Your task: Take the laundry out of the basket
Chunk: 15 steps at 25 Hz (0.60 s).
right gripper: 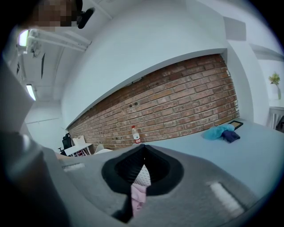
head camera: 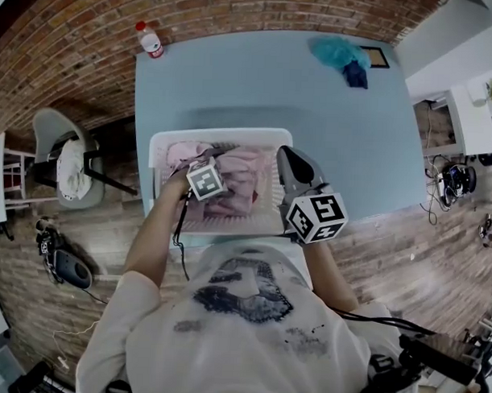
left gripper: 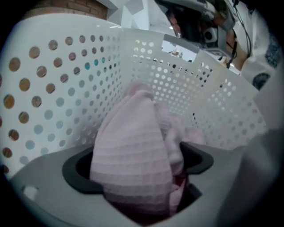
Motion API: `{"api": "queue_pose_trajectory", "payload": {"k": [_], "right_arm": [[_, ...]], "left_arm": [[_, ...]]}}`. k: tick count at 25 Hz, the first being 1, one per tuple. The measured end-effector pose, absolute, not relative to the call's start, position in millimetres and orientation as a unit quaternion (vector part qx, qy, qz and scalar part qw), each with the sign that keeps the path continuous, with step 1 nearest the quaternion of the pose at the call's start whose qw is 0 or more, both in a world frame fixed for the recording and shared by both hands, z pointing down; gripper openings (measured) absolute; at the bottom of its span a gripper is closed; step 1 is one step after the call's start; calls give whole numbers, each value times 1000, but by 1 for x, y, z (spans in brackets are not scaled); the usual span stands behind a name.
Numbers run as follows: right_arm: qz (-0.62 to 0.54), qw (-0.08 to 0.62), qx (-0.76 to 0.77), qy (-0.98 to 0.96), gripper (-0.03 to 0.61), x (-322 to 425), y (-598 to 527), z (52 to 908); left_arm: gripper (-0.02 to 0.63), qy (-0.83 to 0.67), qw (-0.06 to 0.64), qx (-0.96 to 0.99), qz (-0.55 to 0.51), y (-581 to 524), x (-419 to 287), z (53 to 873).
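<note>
left claw (left gripper: 138,165): released. Its jaws stand wide with a raised fold of cloth (left gripper: 128,133) between them, and the pads do not seem to press on it yet.
right claw (right gripper: 143,148): clenched on nothing, with the jaw tips meeting. A scrap of pink and of perforated wall shows through the slit below the tips.
cloth: pink waffle weave, heaped inside the basket (left gripper: 66,88). Its peak is between the left jaws, and more pink laundry lies under and beside it.
basket: white and perforated, at the near edge of the desk (head camera: 258,79), straight ahead of the person.
step in hand: by my reading, the grasp on the first pink piece. The claw is placed but the grip is not made.
next move: close the left jaws low on the fold so they catch its bulk and not one loose layer. Then lift straight up clear of the basket's rim and carry the cloth to the desk beyond the basket.
left forearm (head camera: 152,229): reaches from the body into the basket's left half, with the claw aimed steeply down.
right forearm (head camera: 330,271): holds its claw over the basket's right rim, about level and aimed across the desk past the basket. It looks idle.
teal and dark-blue pieces (head camera: 341,56): on the desk well beyond the basket, to its far right.
</note>
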State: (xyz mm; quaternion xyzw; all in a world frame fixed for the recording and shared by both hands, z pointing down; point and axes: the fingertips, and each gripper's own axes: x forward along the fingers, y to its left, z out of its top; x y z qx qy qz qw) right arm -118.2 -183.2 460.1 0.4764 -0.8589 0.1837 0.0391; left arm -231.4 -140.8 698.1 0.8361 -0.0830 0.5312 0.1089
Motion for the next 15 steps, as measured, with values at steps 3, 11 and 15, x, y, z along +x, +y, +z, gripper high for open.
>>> {"api": "queue_pose_trajectory", "payload": {"k": [3, 11, 15], "right_arm": [[184, 41, 476, -859, -2, -120, -182, 462], [184, 38, 476, -859, -3, -124, -177, 459], [185, 35, 480, -857, -2, -122, -173, 456]], "left_arm": [[518, -83, 121, 832, 535, -144, -233, 698], [465, -58, 138, 826, 543, -123, -226, 717], [411, -54, 121, 825, 549, -118, -227, 714]]}}
